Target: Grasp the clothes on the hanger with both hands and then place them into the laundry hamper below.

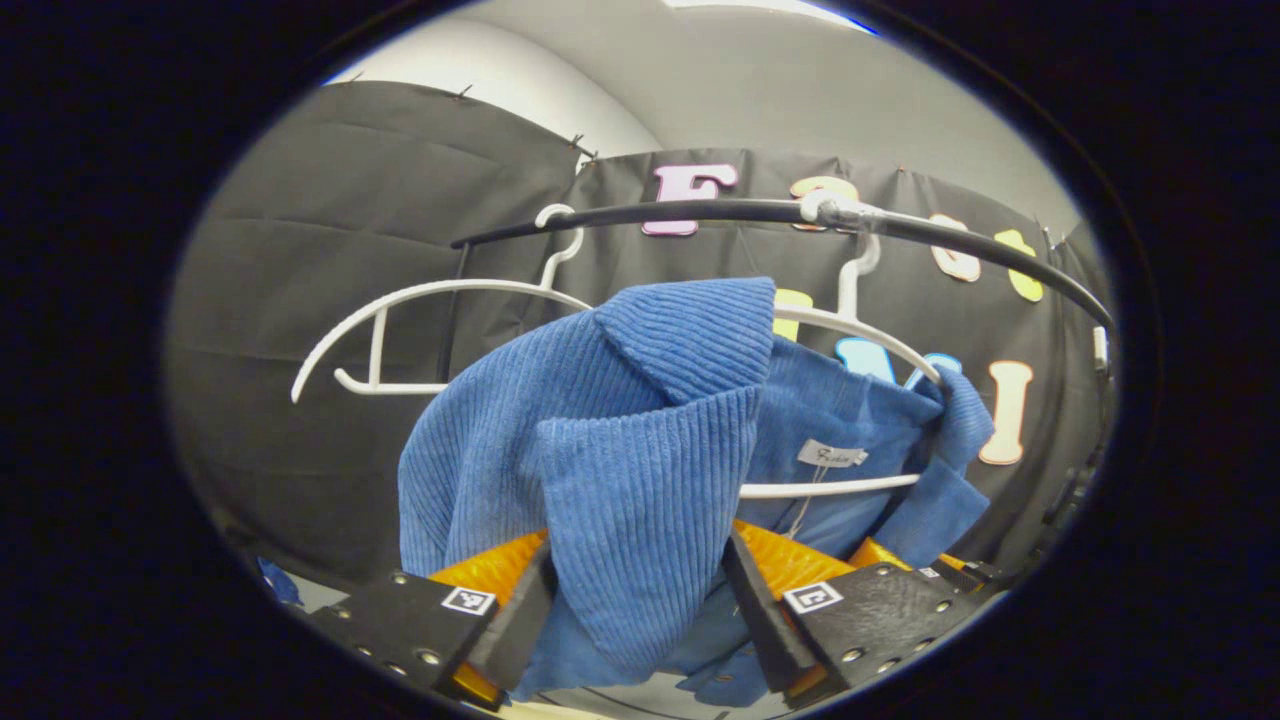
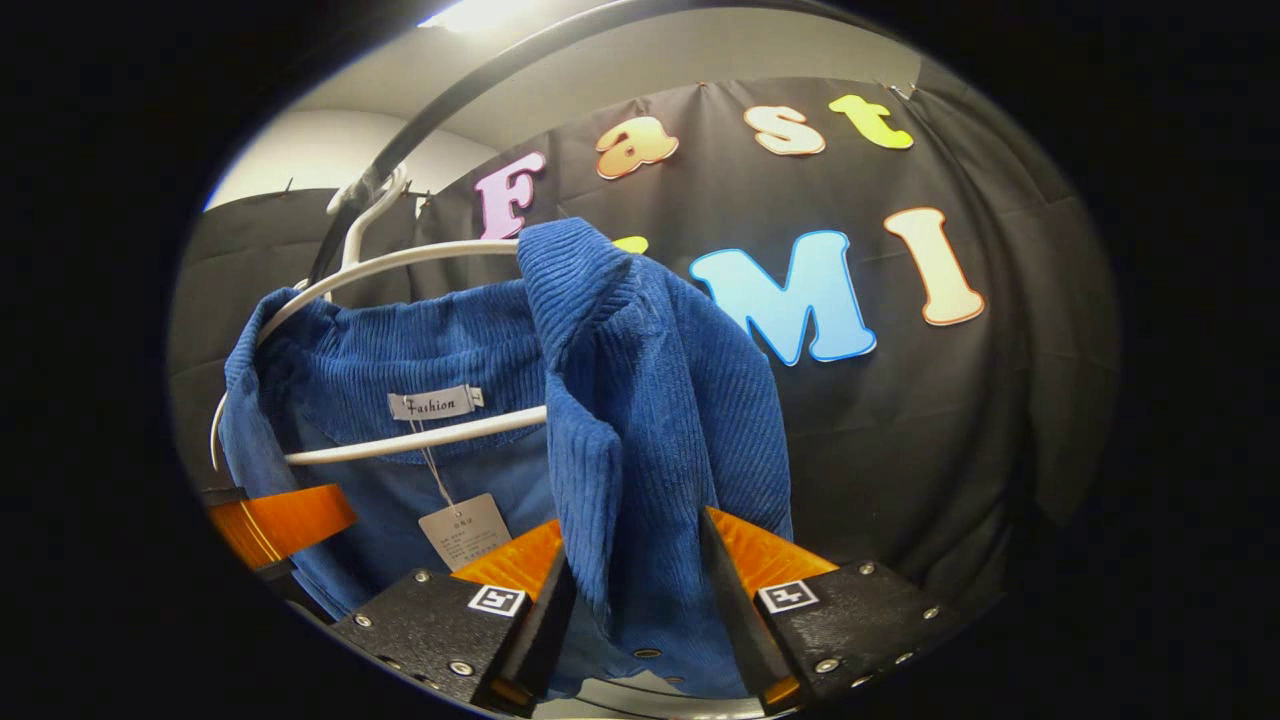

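Two white hangers (image 1: 400, 300) hang from a dark curved rail (image 1: 700, 212) in a booth walled with black cloth (image 1: 330, 220), under a pale ceiling (image 1: 780, 90) with a light strip (image 2: 475, 14). One hanger is bare; the other (image 2: 420, 438) carries a blue corduroy shirt (image 1: 640, 430), draped over its shoulders with the collar raised.

In the left gripper view, the left gripper (image 1: 640, 600) has its fingers set fairly wide on either side of a hanging fold of the shirt; whether they press on it I cannot tell. In the right gripper view, the right gripper (image 2: 635, 590) stands likewise about the other front edge, contact unclear. A sewn neck label (image 2: 435, 403) and a paper tag (image 2: 465, 530) on a string hang inside the collar.
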### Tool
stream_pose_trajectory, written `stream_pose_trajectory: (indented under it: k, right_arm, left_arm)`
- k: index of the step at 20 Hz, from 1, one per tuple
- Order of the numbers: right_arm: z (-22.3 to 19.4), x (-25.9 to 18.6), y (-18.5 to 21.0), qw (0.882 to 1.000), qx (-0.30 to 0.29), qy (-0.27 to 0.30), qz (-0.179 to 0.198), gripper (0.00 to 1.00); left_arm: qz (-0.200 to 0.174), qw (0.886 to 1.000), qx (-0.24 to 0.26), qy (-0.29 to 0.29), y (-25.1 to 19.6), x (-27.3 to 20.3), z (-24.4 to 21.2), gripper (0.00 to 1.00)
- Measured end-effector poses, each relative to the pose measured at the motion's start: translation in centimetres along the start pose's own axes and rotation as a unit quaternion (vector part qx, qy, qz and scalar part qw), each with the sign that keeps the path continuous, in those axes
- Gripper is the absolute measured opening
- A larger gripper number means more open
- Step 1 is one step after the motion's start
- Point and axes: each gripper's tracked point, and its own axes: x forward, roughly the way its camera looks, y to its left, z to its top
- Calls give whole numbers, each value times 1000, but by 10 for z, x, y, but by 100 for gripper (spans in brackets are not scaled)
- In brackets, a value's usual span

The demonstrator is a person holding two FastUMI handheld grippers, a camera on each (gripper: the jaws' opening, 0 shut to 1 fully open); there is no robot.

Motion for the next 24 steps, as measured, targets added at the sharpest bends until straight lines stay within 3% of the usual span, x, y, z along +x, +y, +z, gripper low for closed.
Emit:
stream_pose_trajectory:
  k: [1, 3, 4, 5, 7, 11, 17, 24]
  right_arm:
    - [1, -1, 0, 1000, -7, -1, 3, 66]
    - [-3, -6, 0, 1000, 4, 6, 7, 42]
    - [-1, -9, -3, 1000, 11, 3, -1, 22]
    - [3, -10, -2, 1000, 17, -4, 4, 11]
    - [4, -10, 8, 999, 25, -1, 28, 2]
    - [11, -17, 0, 1000, 6, -1, 9, 0]
    - [39, -30, -25, 999, 0, -31, -36, 0]
    - [73, -23, -49, 994, -2, -65, -82, 0]
  left_arm:
    - [1, 1000, 6, -2, 3, 0, 1, 77]
    - [-11, 1000, -3, -3, 3, -7, 2, 53]
    - [-19, 1000, -10, -5, 3, -10, 4, 41]
    - [-24, 1000, -12, -7, 5, -13, 6, 29]
    - [-64, 998, -17, 0, -5, -16, 5, 5]
    - [-96, 995, -7, 1, -1, -29, 15, 0]
    - [-155, 987, -35, 9, 6, -50, 42, 0]
    - [-171, 985, -38, -7, 31, -48, 73, 0]
